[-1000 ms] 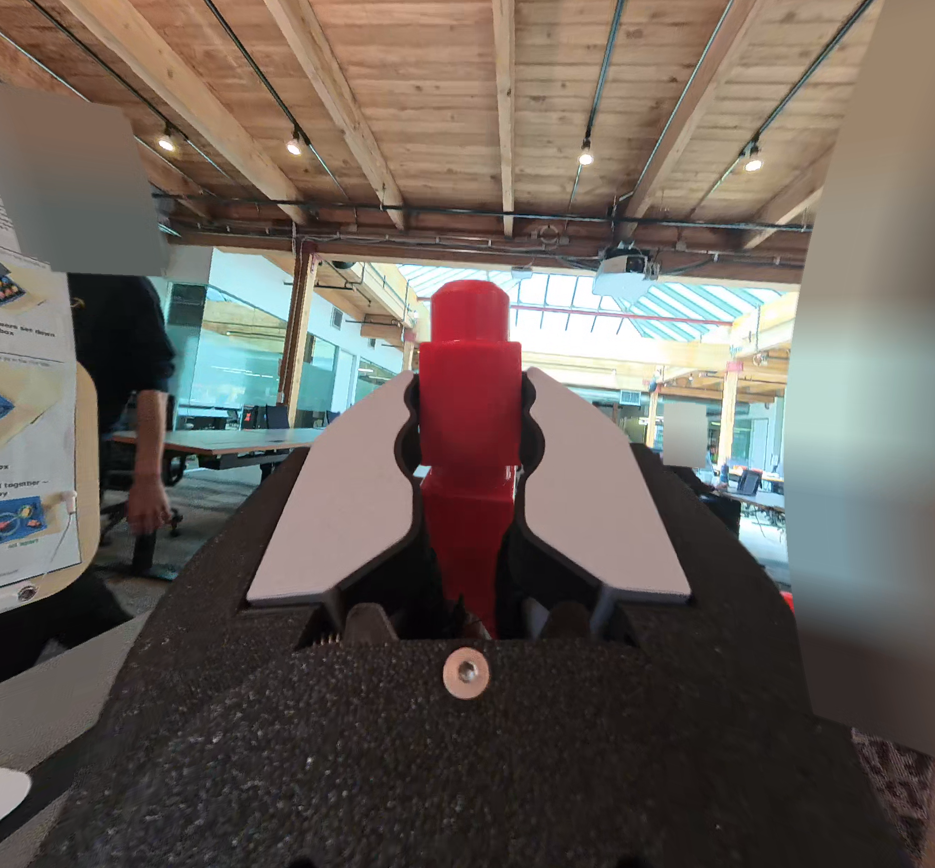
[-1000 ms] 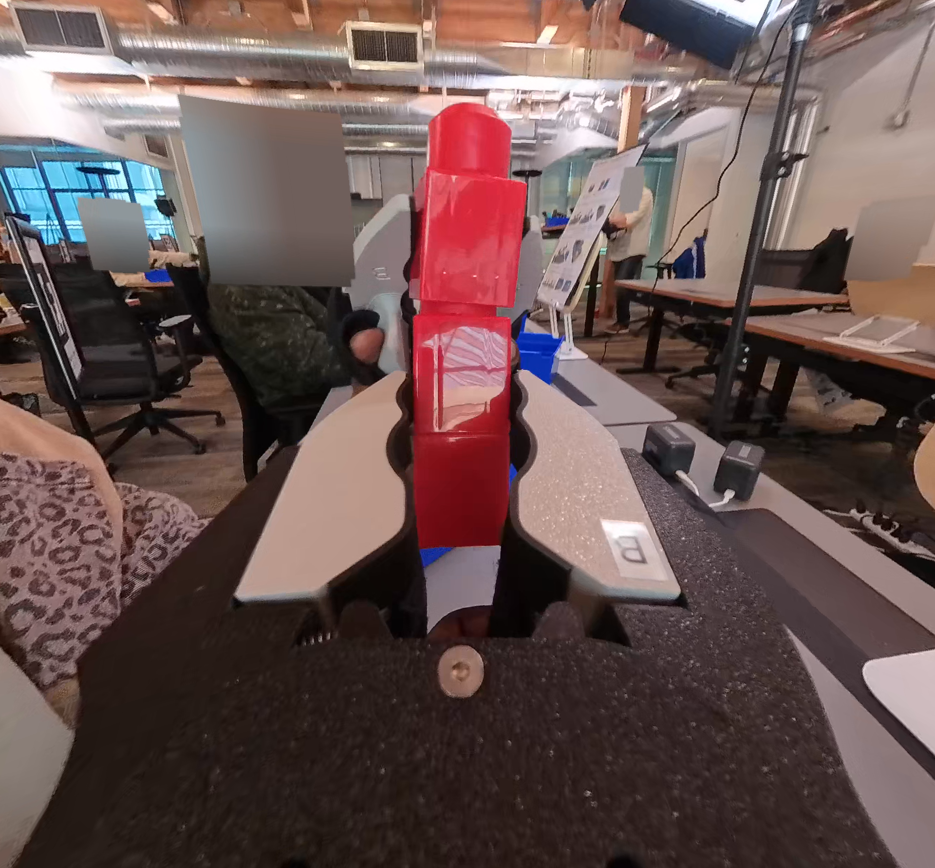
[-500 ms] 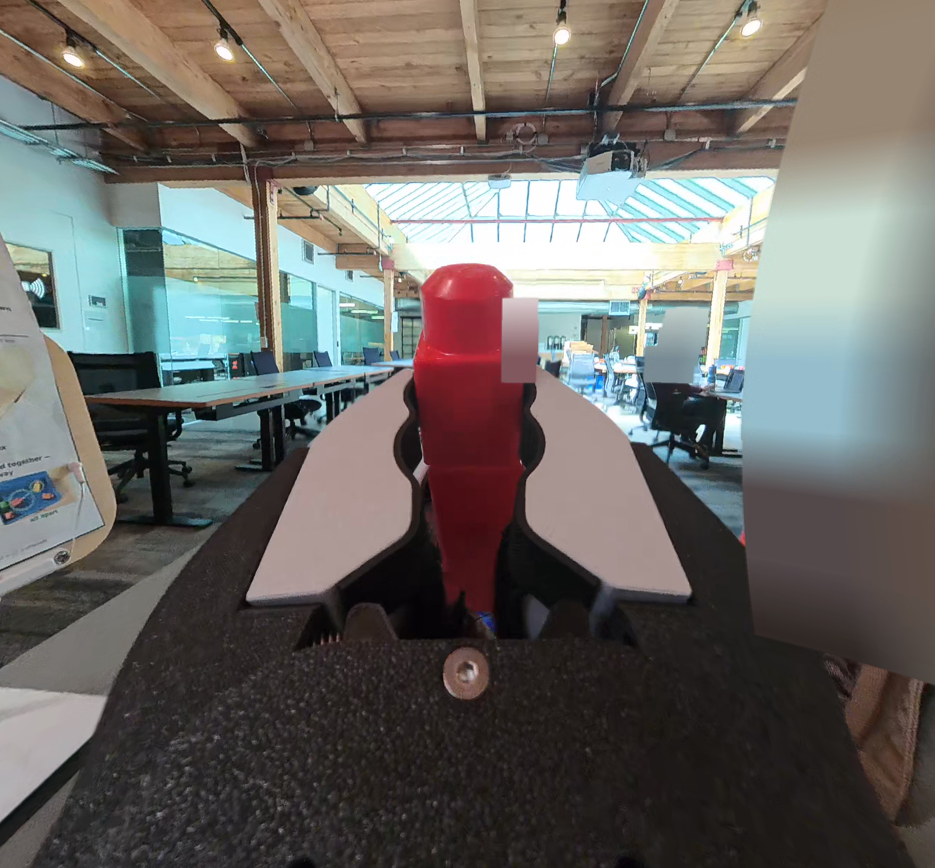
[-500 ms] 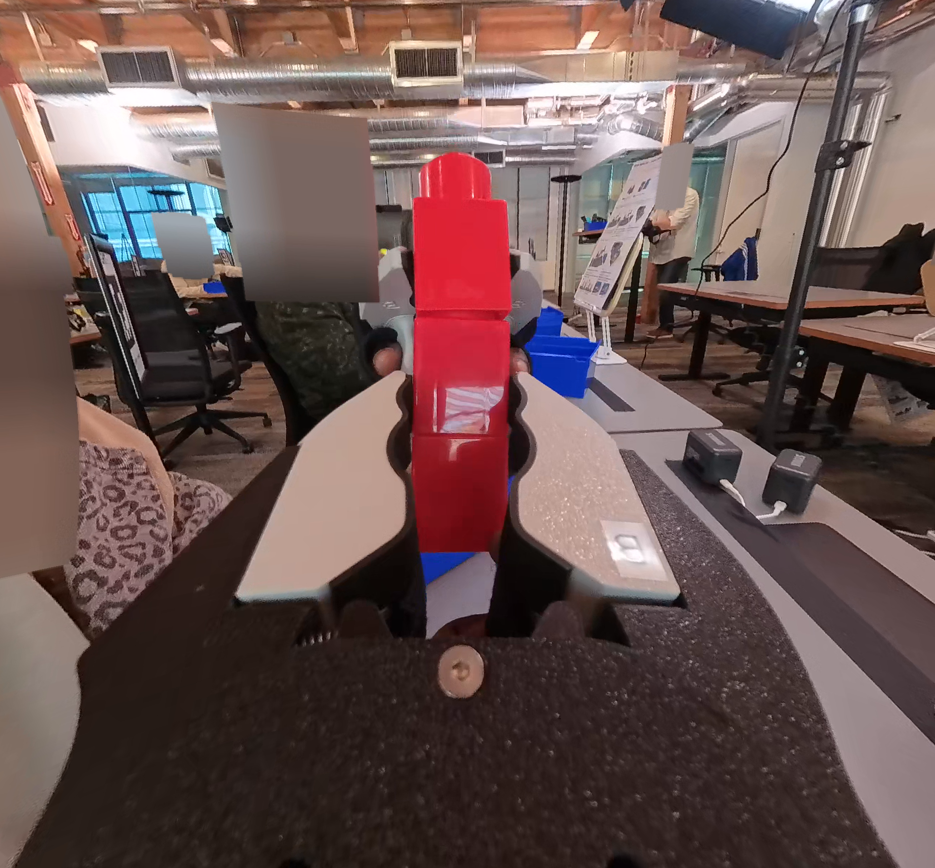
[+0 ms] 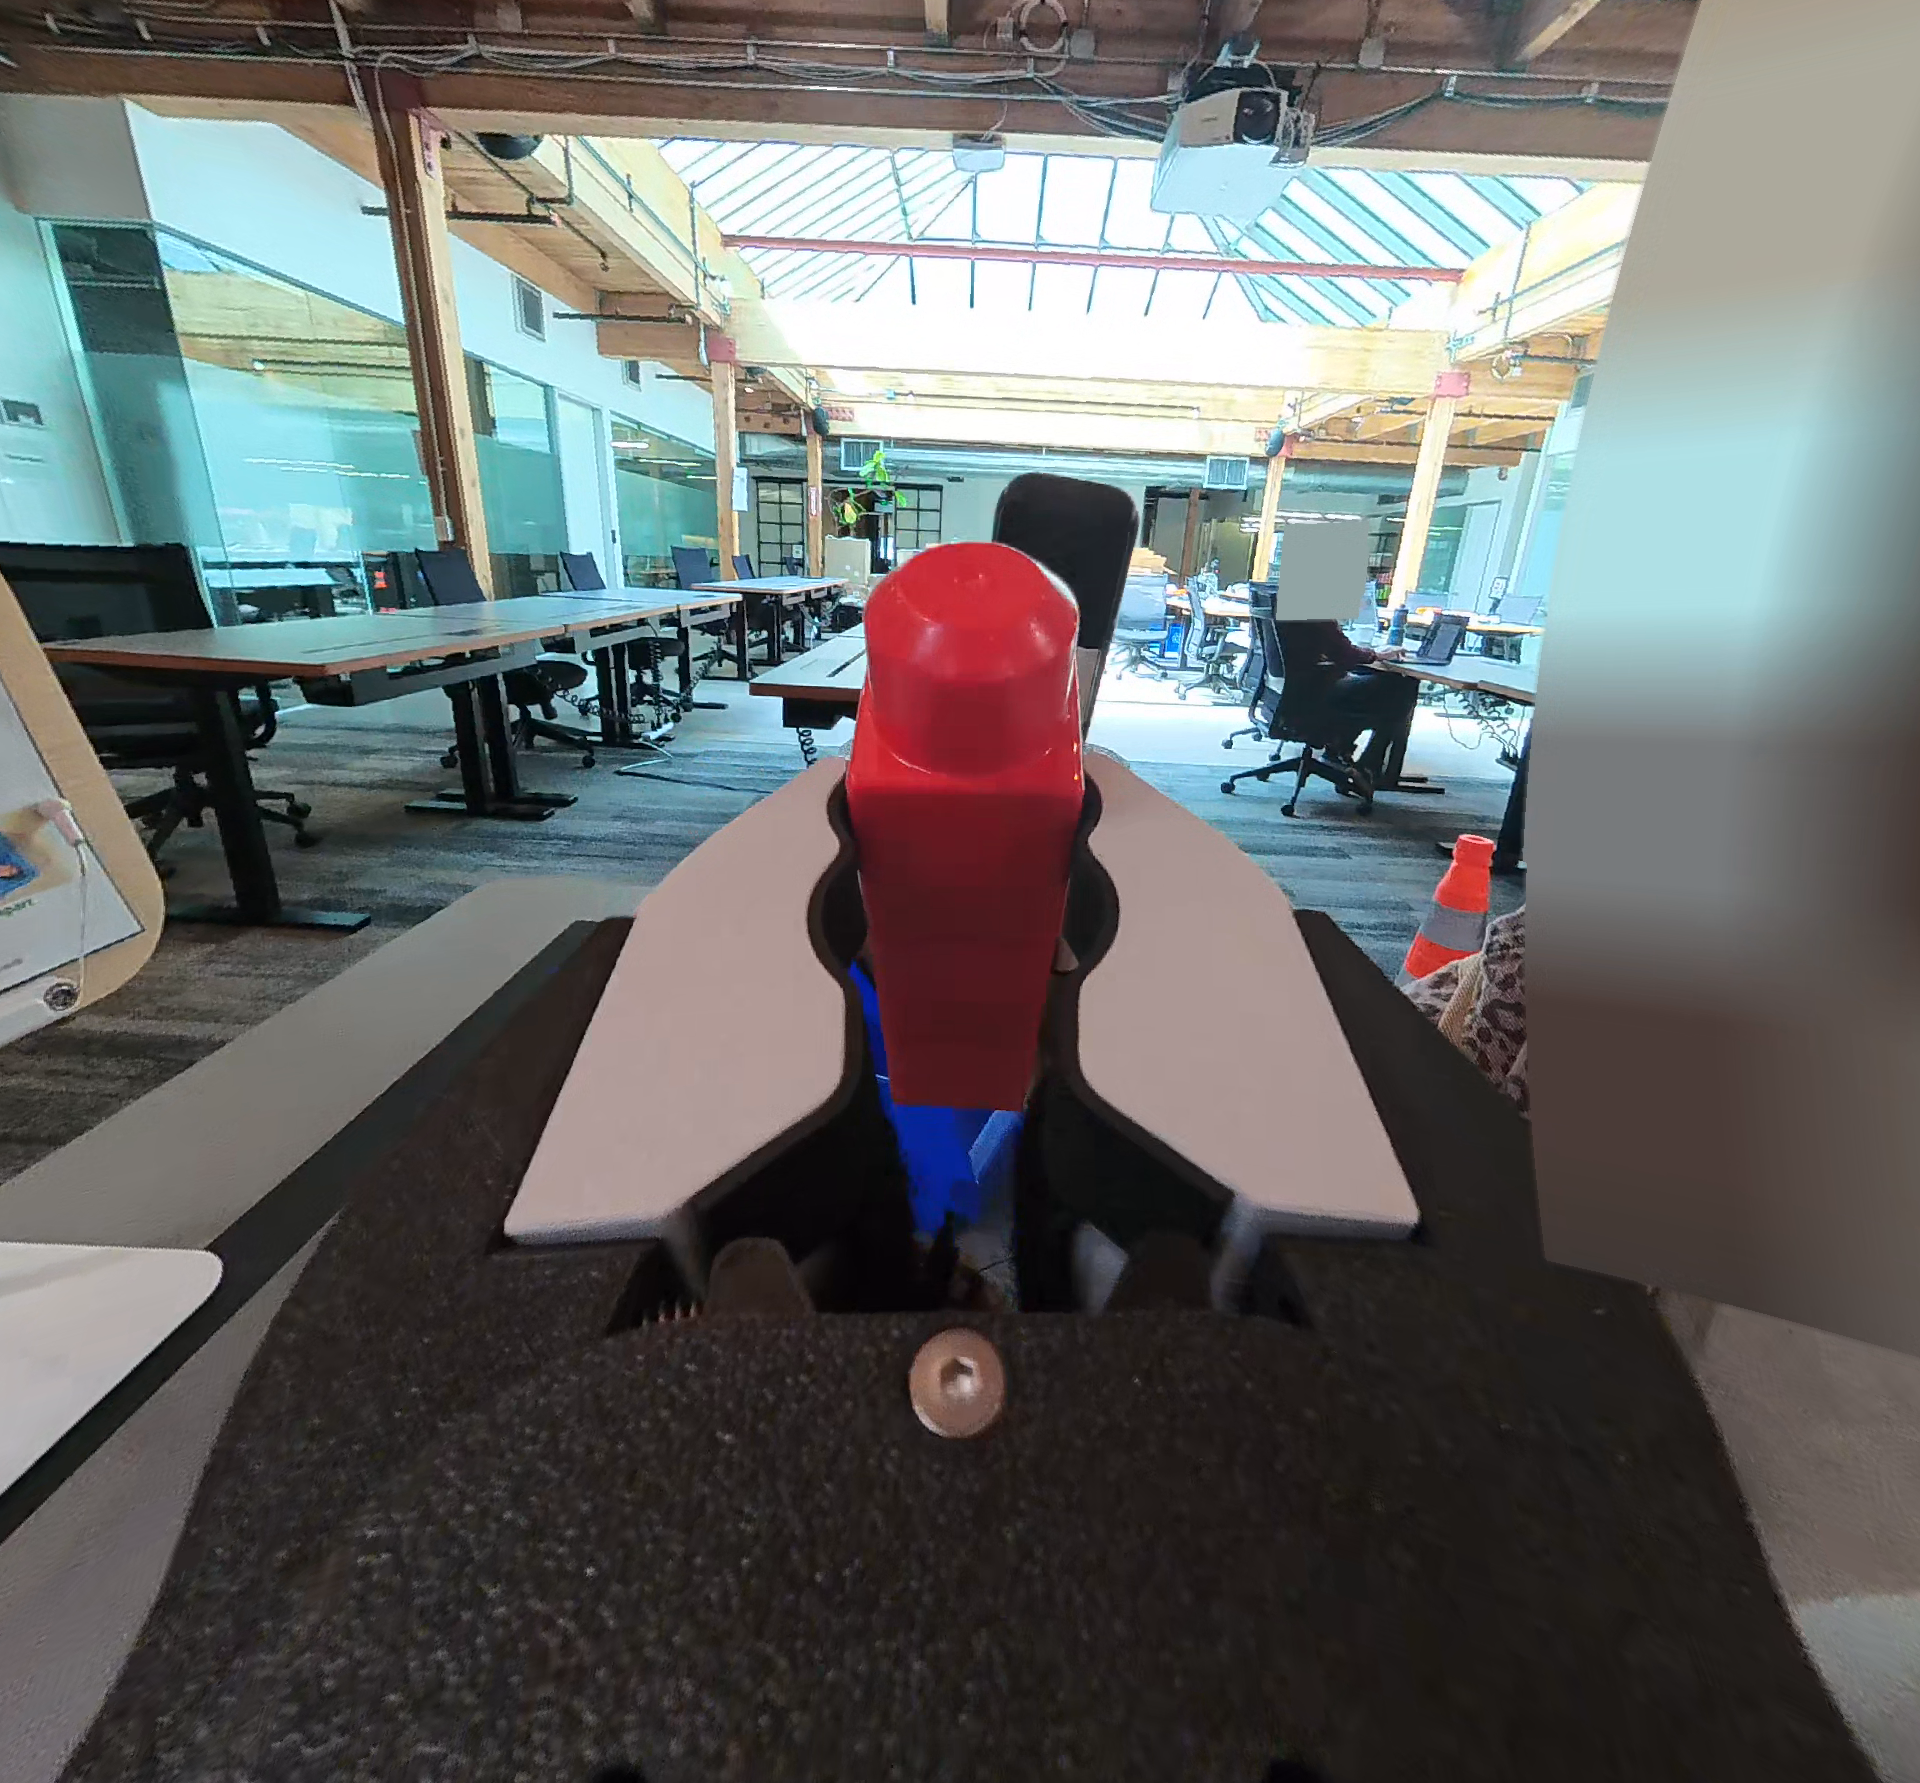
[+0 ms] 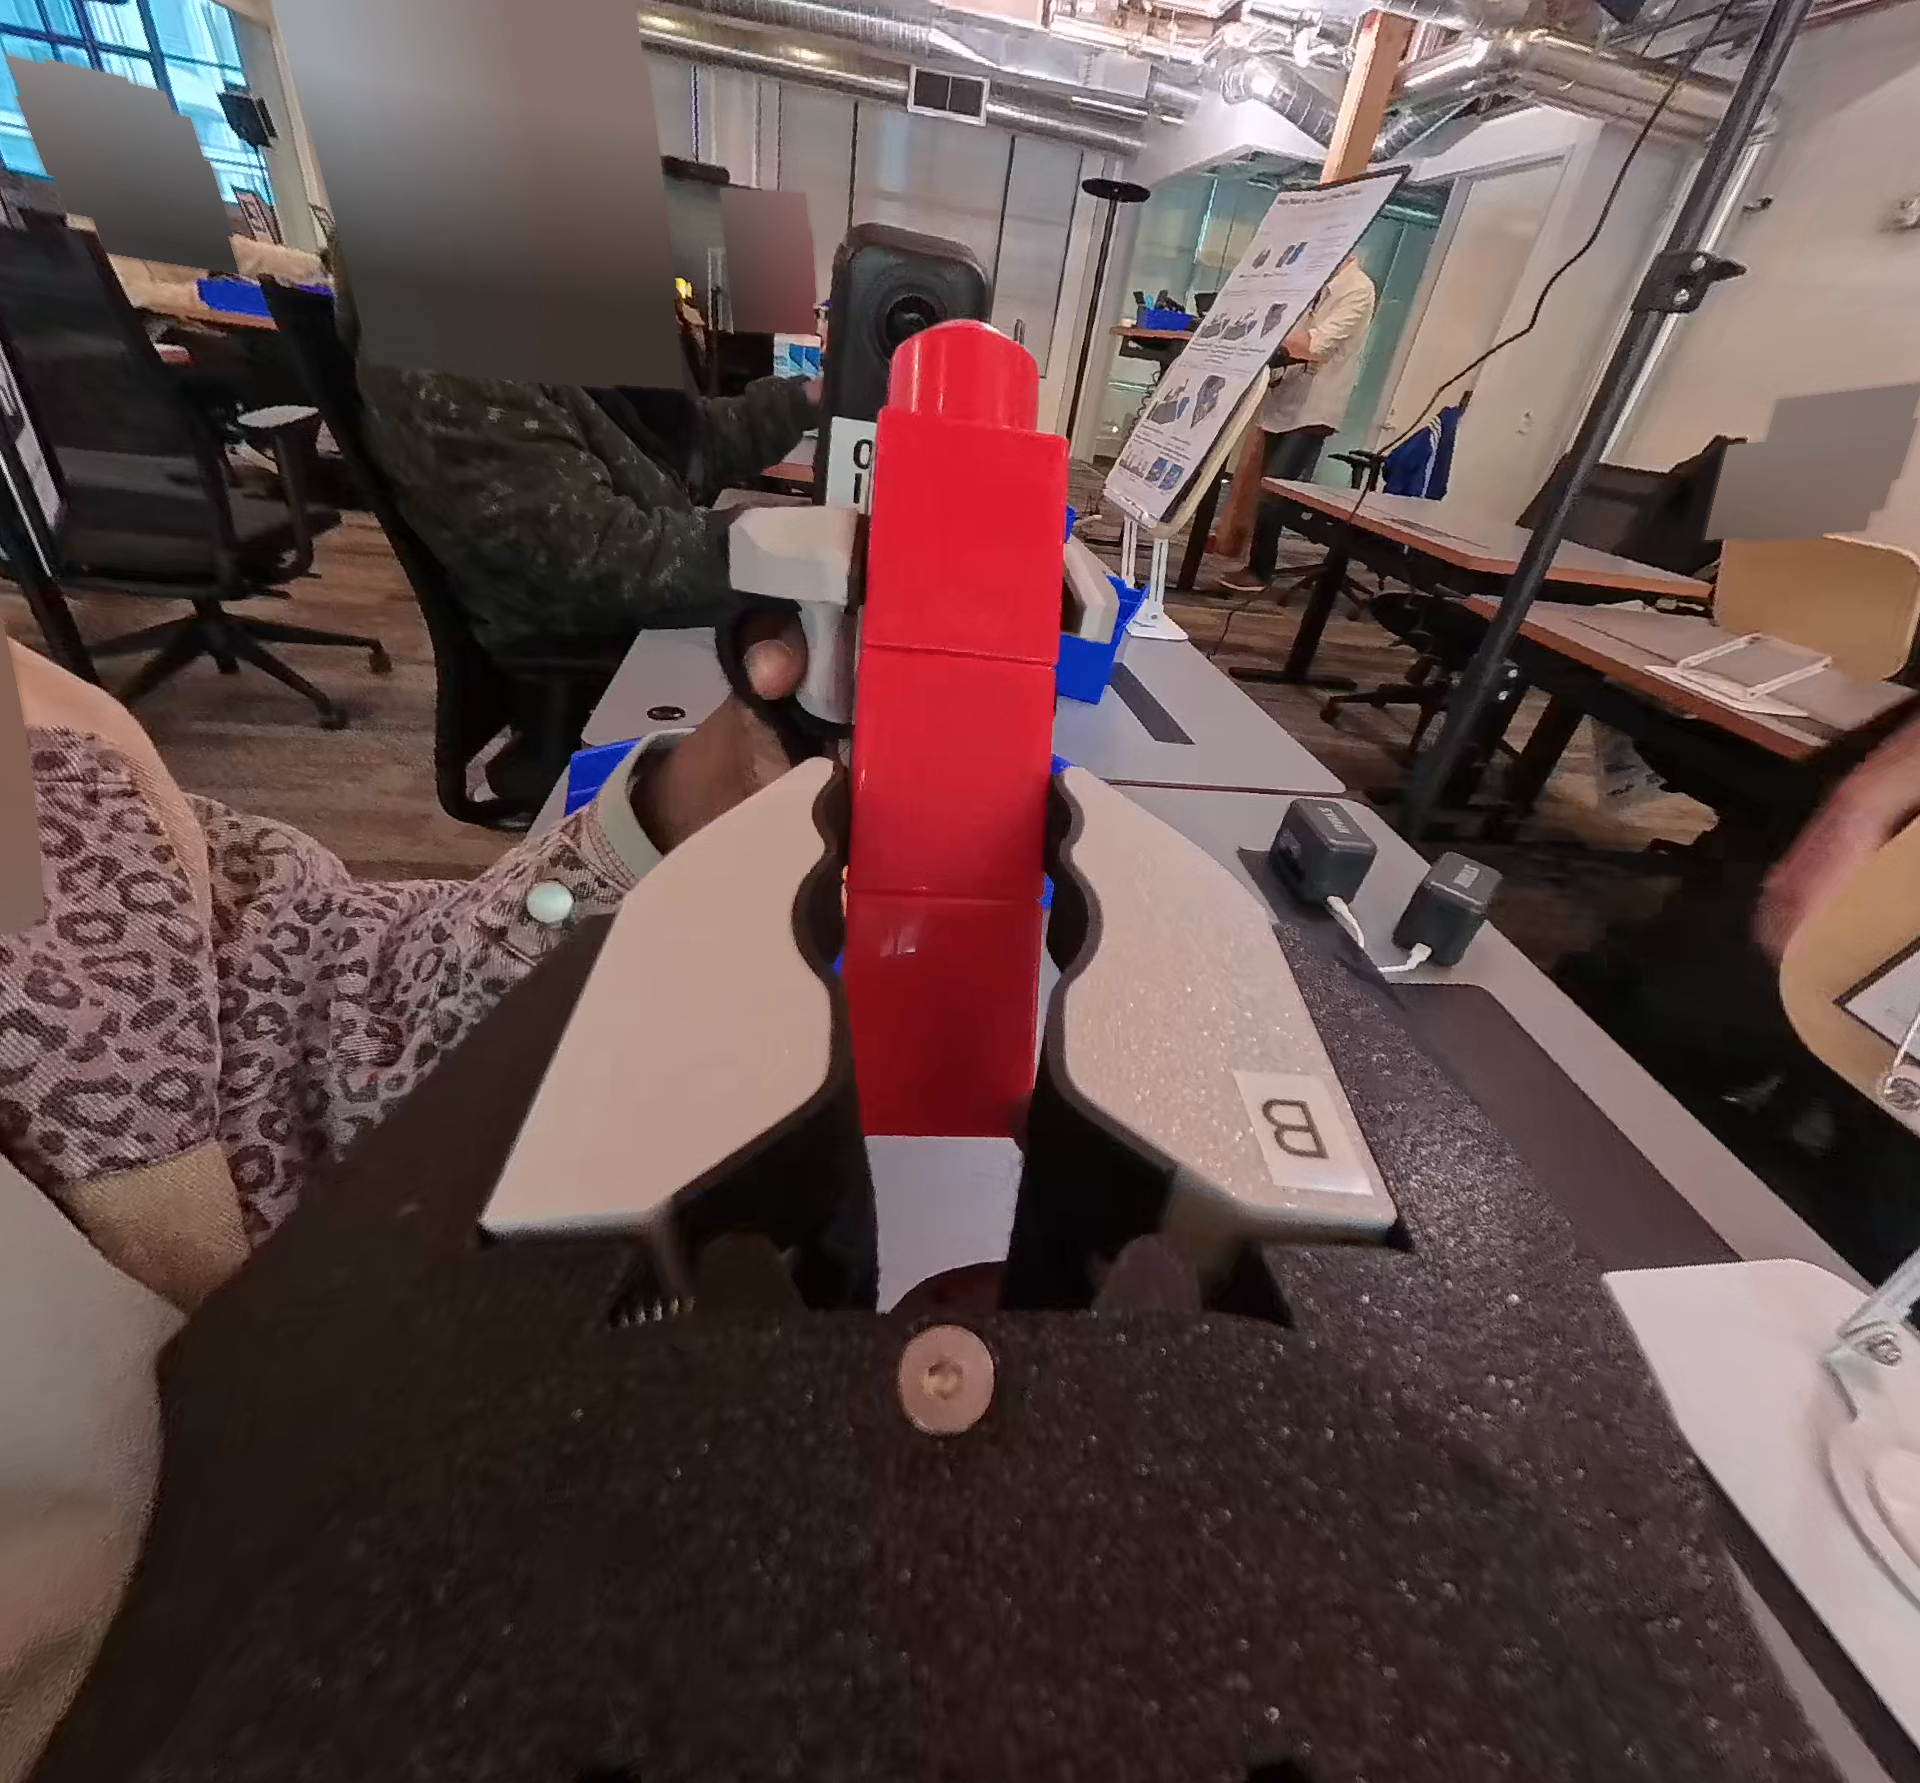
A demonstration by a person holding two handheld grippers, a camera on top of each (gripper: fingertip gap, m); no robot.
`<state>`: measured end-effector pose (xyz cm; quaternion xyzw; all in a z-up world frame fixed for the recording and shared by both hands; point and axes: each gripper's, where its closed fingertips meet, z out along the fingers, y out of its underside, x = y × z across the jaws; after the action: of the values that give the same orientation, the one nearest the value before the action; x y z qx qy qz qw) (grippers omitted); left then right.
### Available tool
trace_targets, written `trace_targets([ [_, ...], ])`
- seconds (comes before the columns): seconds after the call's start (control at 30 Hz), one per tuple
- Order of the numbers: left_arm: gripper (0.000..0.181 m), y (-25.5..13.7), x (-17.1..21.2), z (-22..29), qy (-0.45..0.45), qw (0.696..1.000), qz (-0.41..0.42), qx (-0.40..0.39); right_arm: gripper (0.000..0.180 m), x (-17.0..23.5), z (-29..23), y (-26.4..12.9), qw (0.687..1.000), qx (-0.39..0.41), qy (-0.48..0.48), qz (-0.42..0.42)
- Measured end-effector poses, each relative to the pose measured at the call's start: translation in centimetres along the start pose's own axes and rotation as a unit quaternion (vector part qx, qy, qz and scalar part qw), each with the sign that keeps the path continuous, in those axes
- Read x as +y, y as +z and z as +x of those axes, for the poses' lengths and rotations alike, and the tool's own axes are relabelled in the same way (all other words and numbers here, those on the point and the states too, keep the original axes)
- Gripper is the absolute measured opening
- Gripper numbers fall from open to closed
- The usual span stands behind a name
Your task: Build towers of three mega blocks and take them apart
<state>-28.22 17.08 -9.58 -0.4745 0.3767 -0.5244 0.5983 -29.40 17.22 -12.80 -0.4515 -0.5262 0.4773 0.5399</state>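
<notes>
- Right wrist view: our right claw (image 6: 940, 860) is clamped on the lower part of a red tower (image 6: 956, 746) of three blocks, held above the grey worktop (image 6: 1662, 1172).
- Farther up, our left claw (image 6: 961, 570) grips the top block.
- Left wrist view: our left claw (image 5: 961, 840) pinches the tower (image 5: 961, 860); blue bin (image 5: 951, 1162) below.

Both views have tilted down — the red tower (image 6: 956, 746) now stands straight, not bent.
</notes>
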Motion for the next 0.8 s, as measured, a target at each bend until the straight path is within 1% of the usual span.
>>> trace_targets([
  [0.13,0.037,-0.1,0.1,0.1,-0.004,1.0,-0.003,0.005,0.035,0.0,-0.1,0.0,1.0,0.005,-0.015,-0.006],
  [0.27,0.037,-0.2,0.2,-0.7,-0.018,1.0,0.0,-0.009,0.035,0.3,0.4,0.2,1.0,0.003,0.019,-0.001],
  [0.33,0.036,0.2,-0.9,-0.8,0.002,0.999,0.038,-0.016,0.035,-0.3,0.7,0.3,0.998,-0.006,0.056,0.035],
  [0.4,0.037,0.8,-2.0,-0.4,0.029,0.996,0.077,-0.025,0.035,-1.5,0.4,0.4,0.991,-0.033,0.093,0.09],
  [0.43,0.041,1.1,-2.0,-0.3,0.035,0.996,0.076,-0.031,0.035,-2.2,0.5,0.2,0.986,-0.04,0.111,0.116],
  [0.47,0.049,1.3,-1.7,-0.4,0.042,0.996,0.063,-0.038,0.035,-2.6,0.7,-0.2,0.982,-0.045,0.122,0.136],
  [0.53,0.055,1.6,-0.7,-1.2,0.058,0.996,0.03,-0.066,0.035,-3.1,1.3,-1.0,0.978,-0.038,0.131,0.157],
  [0.57,0.054,1.6,-0.6,-1.4,0.057,0.995,0.031,-0.07,0.036,-2.8,1.5,-1.1,0.98,-0.031,0.128,0.147],
  [0.63,0.039,2.0,-0.7,-0.9,0.048,0.997,0.045,-0.049,0.035,-2.2,1.1,-0.9,0.984,-0.045,0.128,0.12],
  [0.7,0.036,2.3,-0.5,-0.1,0.035,0.998,0.042,-0.02,0.035,-1.4,0.3,-0.6,0.987,-0.067,0.123,0.083],
  [0.77,0.036,2.3,0.2,-0.3,0.038,0.999,0.018,-0.021,0.037,-0.1,0.2,-0.9,0.993,-0.061,0.098,0.032],
  [0.8,0.036,2.0,0.2,-0.6,0.044,0.998,0.015,-0.028,0.046,0.4,0.3,-1.4,0.995,-0.055,0.083,0.01],
])
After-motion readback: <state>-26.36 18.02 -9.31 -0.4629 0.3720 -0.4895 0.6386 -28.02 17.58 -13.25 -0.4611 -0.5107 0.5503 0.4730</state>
